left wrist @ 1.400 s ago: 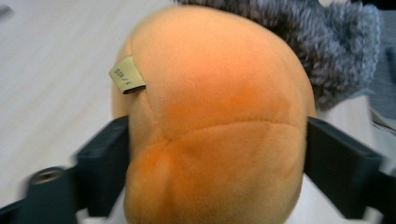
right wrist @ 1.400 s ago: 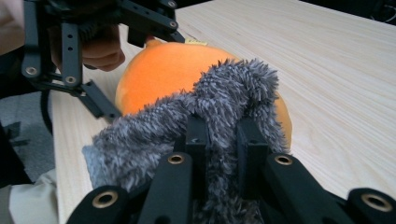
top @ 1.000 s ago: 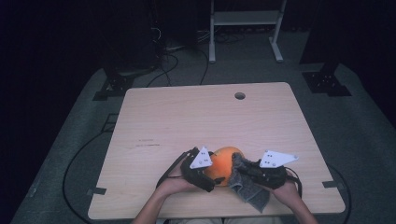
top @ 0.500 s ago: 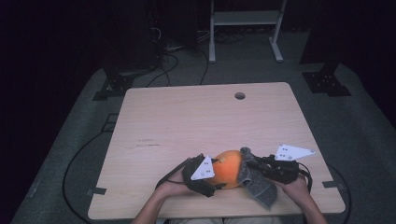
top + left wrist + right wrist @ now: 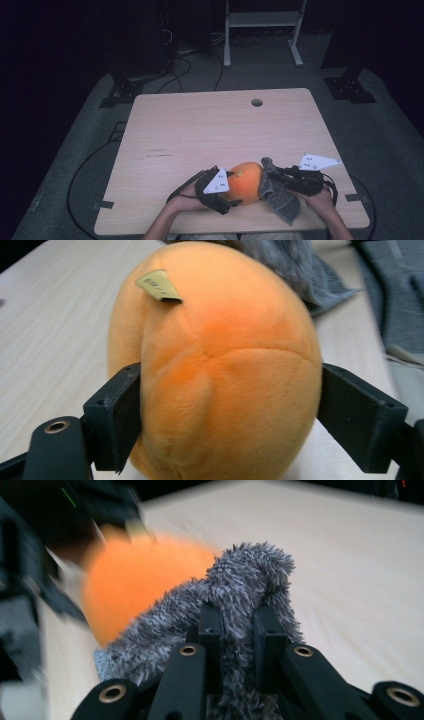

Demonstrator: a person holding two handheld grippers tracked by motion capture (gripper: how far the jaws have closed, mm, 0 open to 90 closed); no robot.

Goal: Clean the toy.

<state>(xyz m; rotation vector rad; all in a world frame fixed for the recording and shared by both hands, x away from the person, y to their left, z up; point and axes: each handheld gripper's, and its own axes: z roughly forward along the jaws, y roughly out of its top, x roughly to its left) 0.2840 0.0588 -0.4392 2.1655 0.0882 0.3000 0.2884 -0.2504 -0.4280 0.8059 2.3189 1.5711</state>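
Two grips: your left gripper (image 5: 227, 405) clamps the round orange plush ball (image 5: 244, 181) (near table's front edge); your right gripper (image 5: 239, 630), on its right, pinches the fuzzy grey cloth (image 5: 276, 192).

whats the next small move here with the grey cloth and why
Probably draw the right gripper back toward the orange plush ball in a short wiping stroke. It is shut on a fold of the grey cloth, which lies against the ball's side, while the left gripper clamps the ball steady on the table.
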